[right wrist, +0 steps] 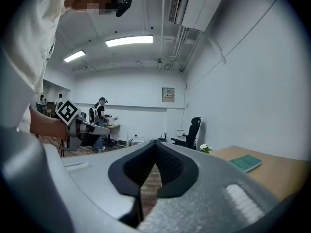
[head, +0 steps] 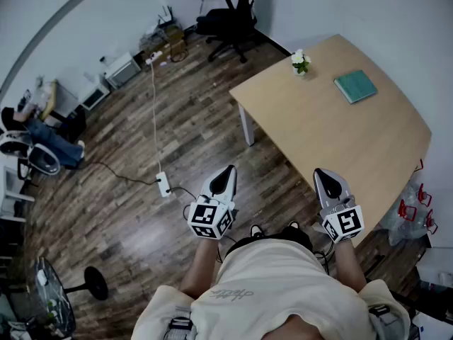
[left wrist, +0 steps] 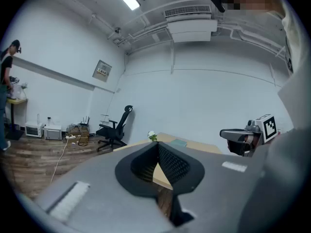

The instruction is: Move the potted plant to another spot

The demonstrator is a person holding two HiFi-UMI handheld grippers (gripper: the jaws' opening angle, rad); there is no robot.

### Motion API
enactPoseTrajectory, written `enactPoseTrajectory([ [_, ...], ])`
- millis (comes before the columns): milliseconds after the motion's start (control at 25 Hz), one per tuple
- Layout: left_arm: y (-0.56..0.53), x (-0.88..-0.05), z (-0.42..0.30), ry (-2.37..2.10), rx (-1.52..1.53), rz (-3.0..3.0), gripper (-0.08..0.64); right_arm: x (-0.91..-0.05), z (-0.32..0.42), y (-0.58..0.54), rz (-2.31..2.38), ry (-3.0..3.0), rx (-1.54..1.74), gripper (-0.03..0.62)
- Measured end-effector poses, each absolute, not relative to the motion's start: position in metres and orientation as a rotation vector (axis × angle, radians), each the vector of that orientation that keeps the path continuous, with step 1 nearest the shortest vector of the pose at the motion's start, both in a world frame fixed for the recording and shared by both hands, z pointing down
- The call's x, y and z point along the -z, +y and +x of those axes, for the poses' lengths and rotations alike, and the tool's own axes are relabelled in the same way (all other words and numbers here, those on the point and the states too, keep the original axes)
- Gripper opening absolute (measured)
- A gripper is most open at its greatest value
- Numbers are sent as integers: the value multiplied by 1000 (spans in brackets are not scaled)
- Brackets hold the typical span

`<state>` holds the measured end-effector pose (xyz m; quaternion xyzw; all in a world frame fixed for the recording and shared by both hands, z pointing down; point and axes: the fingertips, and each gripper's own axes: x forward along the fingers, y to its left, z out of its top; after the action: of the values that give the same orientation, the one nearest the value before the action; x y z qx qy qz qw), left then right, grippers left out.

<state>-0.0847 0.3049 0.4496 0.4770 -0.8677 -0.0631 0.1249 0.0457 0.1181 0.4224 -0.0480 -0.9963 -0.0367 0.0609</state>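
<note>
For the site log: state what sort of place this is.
Probably an office or lab room: a black swivel office chair, a light wooden table bearing a small white-flowered potted plant, and a white wall-mounted air conditioner.

The person holds both grippers out in front of the chest, side by side and close to level, pointing toward the table (head: 333,140). The left gripper (head: 225,177) sits just clear of the table's near edge, and the right gripper (head: 327,179) is over that edge. Each gripper's jaws are pressed together with nothing between them. Both forearms (head: 200,261) reach forward.
</note>
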Motion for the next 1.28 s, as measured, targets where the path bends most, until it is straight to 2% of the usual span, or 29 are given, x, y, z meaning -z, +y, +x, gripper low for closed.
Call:
enactPoseTrajectory([
  [1000, 314, -461, -87, -2512, 198, 1406, 19, -415, 34, 123, -123, -3040, 136, 2],
  [1040, 313, -460, -87, -2514, 187, 1418, 72, -414, 33, 123, -124, -3042, 138, 2],
  [1160, 309, -455, -89, -2545, 144, 1431, 320, -412, 30, 123, -135, -3053, 136, 2],
  [1280, 310, -453, -91, -2576, 109, 1411, 414, -413, 31, 125, -152, -3054, 133, 2],
])
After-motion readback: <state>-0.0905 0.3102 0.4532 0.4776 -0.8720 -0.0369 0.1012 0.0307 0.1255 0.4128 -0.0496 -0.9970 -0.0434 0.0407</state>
